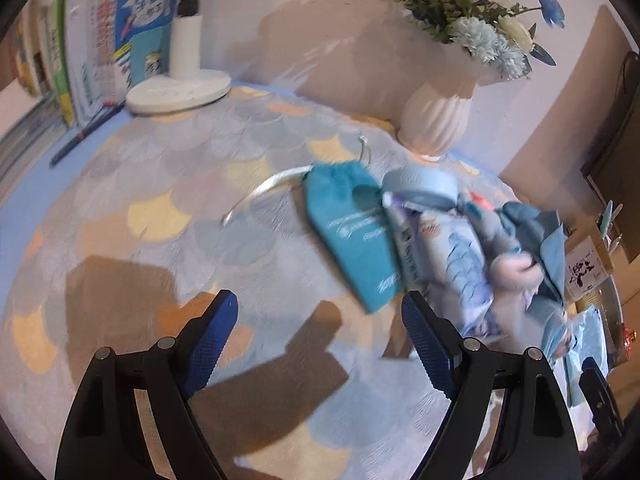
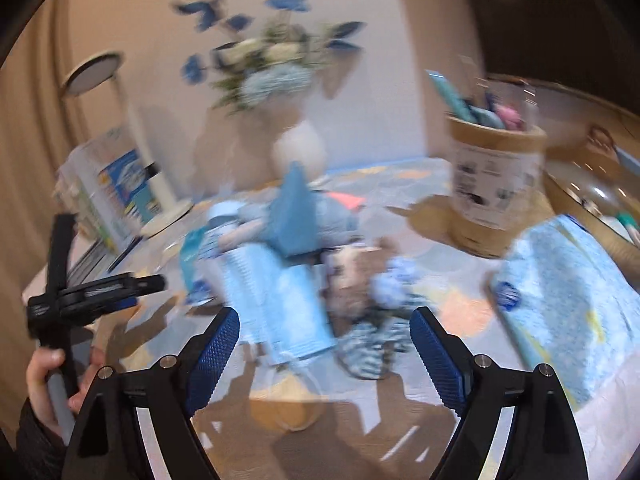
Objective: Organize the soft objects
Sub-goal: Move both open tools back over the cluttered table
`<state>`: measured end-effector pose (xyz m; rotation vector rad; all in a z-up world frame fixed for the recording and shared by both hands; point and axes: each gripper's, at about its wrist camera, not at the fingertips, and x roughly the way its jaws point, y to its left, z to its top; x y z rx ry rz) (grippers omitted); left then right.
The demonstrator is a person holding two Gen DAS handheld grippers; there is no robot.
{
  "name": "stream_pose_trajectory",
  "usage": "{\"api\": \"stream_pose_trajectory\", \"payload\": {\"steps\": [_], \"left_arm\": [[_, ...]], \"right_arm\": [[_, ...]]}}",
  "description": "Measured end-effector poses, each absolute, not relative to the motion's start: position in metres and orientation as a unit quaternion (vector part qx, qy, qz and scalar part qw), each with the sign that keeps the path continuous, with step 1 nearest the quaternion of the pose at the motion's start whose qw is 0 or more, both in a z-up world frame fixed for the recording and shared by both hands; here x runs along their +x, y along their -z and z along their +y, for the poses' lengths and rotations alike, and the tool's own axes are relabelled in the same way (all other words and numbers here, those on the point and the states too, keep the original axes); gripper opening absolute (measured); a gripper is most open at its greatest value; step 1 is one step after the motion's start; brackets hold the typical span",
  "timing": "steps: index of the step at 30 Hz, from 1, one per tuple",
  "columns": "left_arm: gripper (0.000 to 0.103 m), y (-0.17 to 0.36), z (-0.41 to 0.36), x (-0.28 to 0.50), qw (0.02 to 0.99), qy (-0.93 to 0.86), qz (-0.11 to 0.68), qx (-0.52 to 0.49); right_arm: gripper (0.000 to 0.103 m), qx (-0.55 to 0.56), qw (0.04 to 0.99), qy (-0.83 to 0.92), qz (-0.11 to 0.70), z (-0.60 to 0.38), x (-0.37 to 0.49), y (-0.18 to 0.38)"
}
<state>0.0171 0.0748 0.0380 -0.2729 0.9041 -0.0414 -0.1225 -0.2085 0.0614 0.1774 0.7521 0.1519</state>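
On the scallop-patterned tablecloth [image 1: 168, 184], toward three o'clock of the left wrist view, the soft objects lie in one loose heap [image 1: 472, 240], and nothing in either view suggests that sorting has got under way. The left gripper [image 1: 320, 316] hangs above bare cloth with its blue pads spread wide and nothing between them; the right gripper [image 2: 324, 324] is likewise wide open and empty, the heap just beyond its tips at twelve o'clock. As a judgement, the task stands at its very beginning — every piece is left to pick out and place.

The heap is mostly blue. At its nine o'clock edge lies a flat teal pouch [image 1: 352, 236] with pale lettering and a white ribbon [image 1: 264, 192] trailing off toward ten o'clock. Touching the pouch is a light-blue round thing [image 1: 420, 188], too blurred to name, then pale printed fabric [image 1: 460, 264], a greyish plush shape [image 1: 516, 272] and a darker blue cloth [image 1: 532, 220] at the far side. In the right wrist view a folded blue piece [image 2: 296, 216] stands up like a peak over the pile, and a patterned light-blue cloth [image 2: 568, 304] lies apart at three o'clock, near a round cardboard holder [image 2: 496, 184]. A white vase [image 1: 436, 116] of flowers stands behind the heap — motion blur hides finer detail.
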Motion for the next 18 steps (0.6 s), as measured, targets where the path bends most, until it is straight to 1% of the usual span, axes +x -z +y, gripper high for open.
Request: {"api": "stream_pose_trajectory", "payload": {"steps": [4,5,6,7,8,13,18], "left_arm": [[0.083,-0.04,0.055,0.045,0.892,0.012,0.444,-0.079],[0.083,-0.037,0.05,0.051,0.891,0.009,0.448,-0.07],[0.083,-0.033,0.047,0.055,0.89,0.009,0.452,-0.063],[0.083,-0.028,0.043,0.06,0.888,0.011,0.456,-0.058],[0.083,-0.023,0.04,0.063,0.885,0.012,0.461,-0.057],[0.083,-0.012,0.029,0.072,0.884,0.0,0.463,-0.059],[0.083,-0.011,0.019,0.083,0.884,0.008,0.465,-0.047]], "right_arm": [[0.086,0.088,0.92,-0.021,0.381,-0.233,-0.115,-0.063],[0.085,0.082,0.919,-0.01,0.386,-0.238,-0.112,-0.064],[0.083,0.076,0.918,-0.003,0.389,-0.242,-0.11,-0.066],[0.077,0.07,0.916,-0.003,0.395,-0.243,-0.106,-0.066],[0.073,0.063,0.913,-0.01,0.402,-0.244,-0.102,-0.066],[0.073,0.016,0.901,-0.041,0.431,-0.226,-0.083,-0.057],[0.073,0.034,0.884,-0.06,0.463,-0.215,-0.062,-0.035]]}}
